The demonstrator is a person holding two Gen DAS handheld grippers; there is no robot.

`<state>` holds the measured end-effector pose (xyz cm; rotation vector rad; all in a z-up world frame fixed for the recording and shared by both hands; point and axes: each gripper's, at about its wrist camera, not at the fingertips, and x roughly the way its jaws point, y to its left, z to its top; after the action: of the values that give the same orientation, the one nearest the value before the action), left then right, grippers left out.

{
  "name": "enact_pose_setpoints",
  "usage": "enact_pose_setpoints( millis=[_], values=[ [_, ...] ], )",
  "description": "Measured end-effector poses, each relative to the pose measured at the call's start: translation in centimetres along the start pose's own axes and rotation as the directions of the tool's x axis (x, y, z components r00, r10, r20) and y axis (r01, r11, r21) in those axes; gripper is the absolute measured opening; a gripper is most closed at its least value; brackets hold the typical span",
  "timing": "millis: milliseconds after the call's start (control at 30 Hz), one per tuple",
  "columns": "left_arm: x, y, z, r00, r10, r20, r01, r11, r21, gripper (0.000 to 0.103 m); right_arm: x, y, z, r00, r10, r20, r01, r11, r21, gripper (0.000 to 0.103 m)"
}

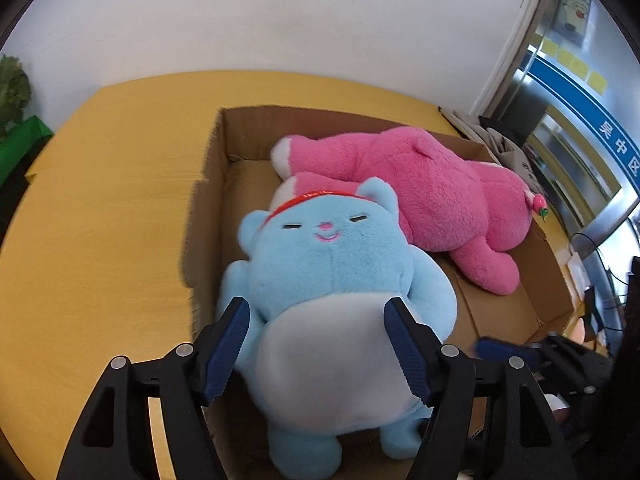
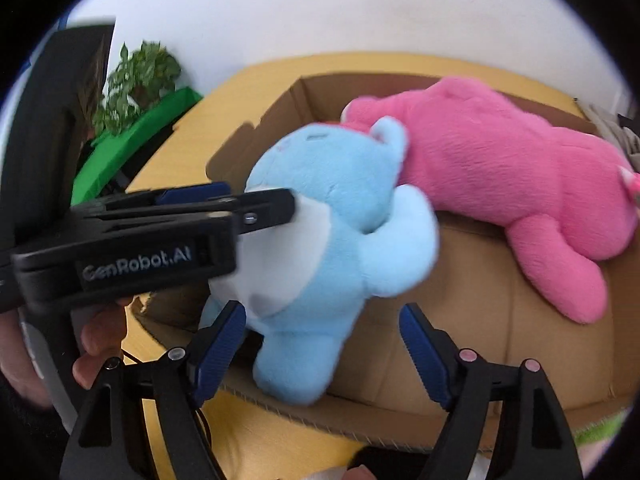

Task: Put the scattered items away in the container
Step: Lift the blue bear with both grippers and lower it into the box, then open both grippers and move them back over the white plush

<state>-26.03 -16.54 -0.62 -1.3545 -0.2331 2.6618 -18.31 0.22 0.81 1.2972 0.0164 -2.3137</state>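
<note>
Holding the blue plush bear (image 1: 332, 312) by its white belly, our left gripper (image 1: 316, 344) is clamped on it over the cardboard box (image 1: 216, 168). Beyond its fingers, the pink plush (image 1: 436, 196) already lies inside. Our right gripper (image 2: 324, 344) hangs spread apart, empty. We judge tidying nearly finished.
</note>
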Motion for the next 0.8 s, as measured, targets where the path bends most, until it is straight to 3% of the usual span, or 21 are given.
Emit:
enact_pose_setpoints(
  millis=[100, 233, 300, 533, 633, 800],
  values=[
    [-2.9, -0.6, -1.2, 0.998, 0.045, 0.036, -0.045, 0.999, -0.009, 0.075, -4.4, -1.6, -1.7, 0.997, 0.015, 0.077, -0.018, 0.999, 0.037, 0.080],
    [-7.7, -3.1, -4.0, 0.990, 0.091, 0.108, -0.090, 0.996, -0.011, 0.088, -11.1, -2.8, -4.5, 0.984, 0.007, 0.178, -0.017, 0.998, 0.055, 0.082],
    [-9.9, -5.1, -6.0, 0.983, 0.116, 0.141, -0.116, 0.993, -0.008, 0.096, -13.7, -3.2, -6.1, 0.974, -0.035, 0.224, 0.026, 0.999, 0.047, 0.084],
    [-13.5, -12.0, -13.3, 0.983, 0.115, 0.146, -0.122, 0.992, 0.042, 0.099, -17.0, -4.1, -11.0, 0.950, -0.203, 0.237, 0.182, 0.977, 0.108, 0.083],
    [-15.1, -14.3, -15.6, 0.975, 0.118, 0.187, -0.134, 0.988, 0.075, 0.100, -18.2, -4.0, -12.8, 0.943, -0.238, 0.232, 0.221, 0.970, 0.097, 0.083],
    [-16.2, -14.9, -17.8, 0.980, 0.070, 0.188, -0.078, 0.996, 0.038, 0.100, -19.6, -3.3, -14.5, 0.930, -0.268, 0.251, 0.260, 0.963, 0.063, 0.083]
  ],
)
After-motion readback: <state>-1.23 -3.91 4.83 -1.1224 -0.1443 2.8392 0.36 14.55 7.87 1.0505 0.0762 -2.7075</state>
